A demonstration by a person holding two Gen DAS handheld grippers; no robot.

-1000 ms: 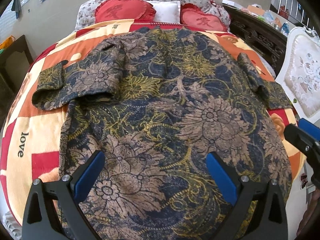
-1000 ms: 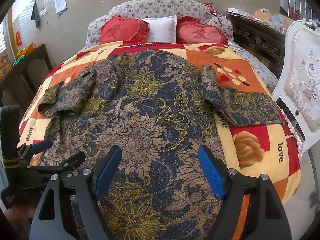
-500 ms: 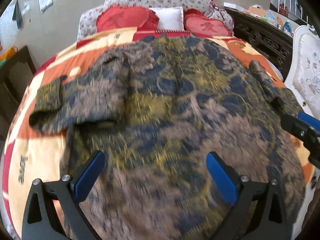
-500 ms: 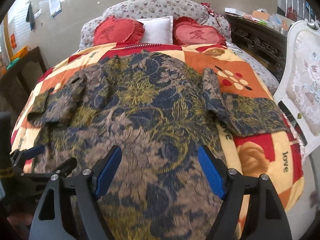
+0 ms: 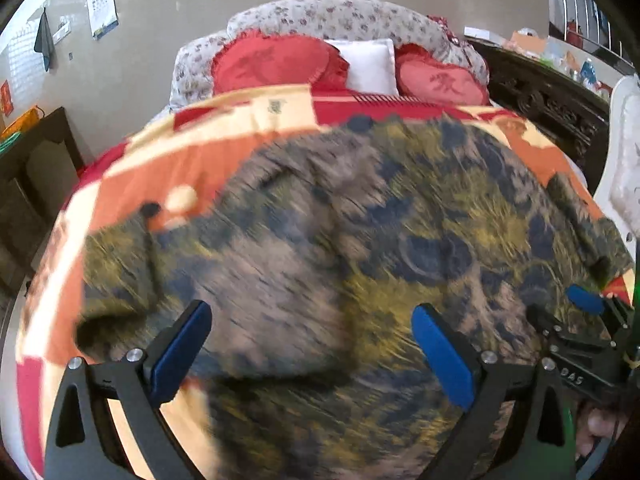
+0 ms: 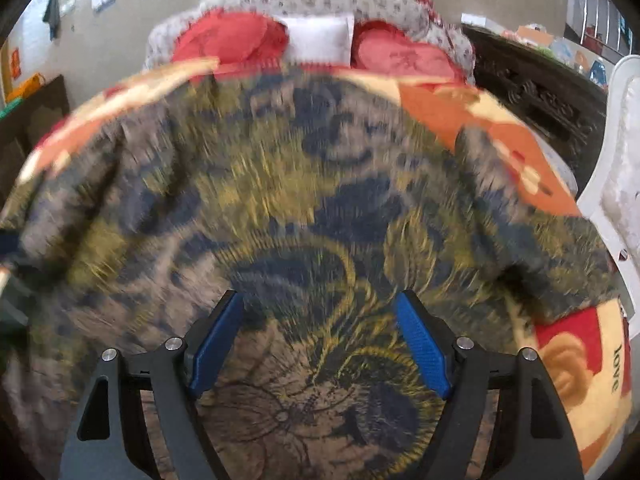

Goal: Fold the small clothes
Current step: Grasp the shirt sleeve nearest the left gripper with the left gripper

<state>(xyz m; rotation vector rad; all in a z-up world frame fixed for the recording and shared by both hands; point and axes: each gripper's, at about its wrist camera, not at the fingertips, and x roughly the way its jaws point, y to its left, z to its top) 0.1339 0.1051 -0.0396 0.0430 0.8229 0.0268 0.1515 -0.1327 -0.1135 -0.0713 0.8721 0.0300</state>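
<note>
Floral shirt (image 5: 360,240) w/ navy, tan & gold print is lying spread flat on the patchwork blanket (image 5: 200,152) covering the bed, collar end toward two red heart cushions (image 5: 276,64) & a white pillow (image 5: 370,64). Left hand-held gripper (image 5: 312,352) is hovering over the shirt's lower part, blue pads wide apart, gripping nothing. Right hand-held gripper (image 6: 320,344) is likewise spread apart above the fabric, empty. Both views are motion-blurred; contact w/ cloth can't be told

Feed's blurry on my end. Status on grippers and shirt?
Left gripper and right gripper: jaws open, empty. Floral shirt spread flat on the blanket, unfolded. Nothing in the way.
</note>
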